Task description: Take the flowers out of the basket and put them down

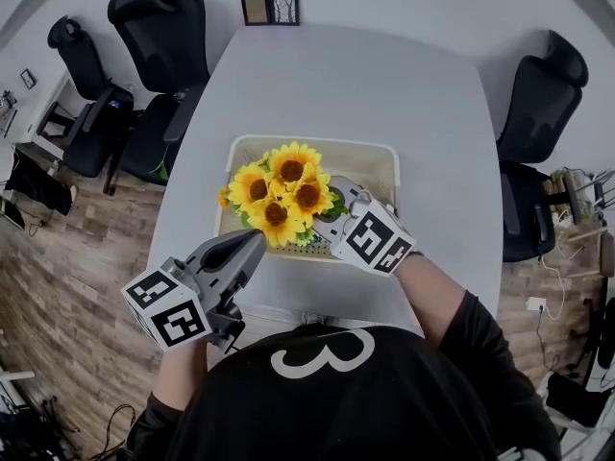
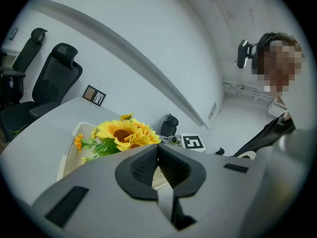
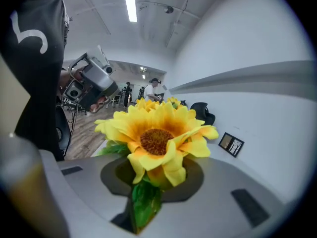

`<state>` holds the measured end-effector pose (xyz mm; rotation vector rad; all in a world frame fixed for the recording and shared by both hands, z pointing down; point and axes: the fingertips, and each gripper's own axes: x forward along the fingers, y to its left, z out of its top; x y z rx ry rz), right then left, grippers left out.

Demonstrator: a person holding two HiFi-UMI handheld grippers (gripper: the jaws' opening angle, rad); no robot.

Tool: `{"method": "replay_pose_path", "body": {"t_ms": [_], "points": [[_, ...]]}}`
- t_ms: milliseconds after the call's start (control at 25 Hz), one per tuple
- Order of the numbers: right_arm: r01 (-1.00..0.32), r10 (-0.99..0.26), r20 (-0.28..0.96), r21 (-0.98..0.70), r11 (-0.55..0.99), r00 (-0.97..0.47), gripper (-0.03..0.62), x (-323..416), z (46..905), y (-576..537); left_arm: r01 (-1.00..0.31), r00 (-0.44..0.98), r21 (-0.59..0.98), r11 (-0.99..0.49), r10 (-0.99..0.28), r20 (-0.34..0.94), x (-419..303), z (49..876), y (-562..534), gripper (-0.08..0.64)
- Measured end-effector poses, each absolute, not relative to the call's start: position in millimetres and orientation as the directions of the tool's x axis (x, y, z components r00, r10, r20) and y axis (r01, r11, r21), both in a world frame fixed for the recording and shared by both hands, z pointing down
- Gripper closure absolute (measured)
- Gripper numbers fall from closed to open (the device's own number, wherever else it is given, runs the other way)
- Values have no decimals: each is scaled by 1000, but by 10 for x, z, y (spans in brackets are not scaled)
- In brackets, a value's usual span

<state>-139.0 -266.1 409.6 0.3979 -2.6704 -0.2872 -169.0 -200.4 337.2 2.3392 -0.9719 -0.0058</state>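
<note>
A bunch of yellow sunflowers (image 1: 283,195) stands in a cream basket (image 1: 384,157) on the grey table (image 1: 384,84). My right gripper (image 1: 333,221) reaches into the bunch from the right. In the right gripper view its jaws (image 3: 146,195) are shut on the green stem and leaf just below a sunflower head (image 3: 156,140). My left gripper (image 1: 254,242) hovers at the basket's near left corner, pointing at the flowers (image 2: 121,133); its jaws (image 2: 158,155) are shut with nothing between them. The basket rim (image 2: 67,150) shows beyond them.
A small picture frame (image 1: 270,9) stands at the table's far edge. Black office chairs (image 1: 159,27) stand at the left, and another chair (image 1: 538,104) at the right. Wood floor (image 1: 58,257) lies left of the table.
</note>
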Motion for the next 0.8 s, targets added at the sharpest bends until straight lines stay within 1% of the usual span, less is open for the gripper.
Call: {"method": "replay_pose_path", "body": {"t_ms": [120,360,640,800], "points": [[-252,-344,365,276,927,-865,502,-1291,3961,-2608,-637,737,532,-558,-643,207,-1585,3311,-1923,548],[-323,-421,283,334,886,-862,502,-1024,3540,-2528,-614,762,503,-608,-622,178,-1348,3157,-1797,548],[-430,-526,197,380,819,-828,502,-46,3155,-2407,-576,803,479,-662,-570,177,-493,3063,-1640,548],[-492,-588,168,396,775,-791,502,116,2988,-2300,-539,831,476,-694,-531,166,-441,3011,-1527,548]]}}
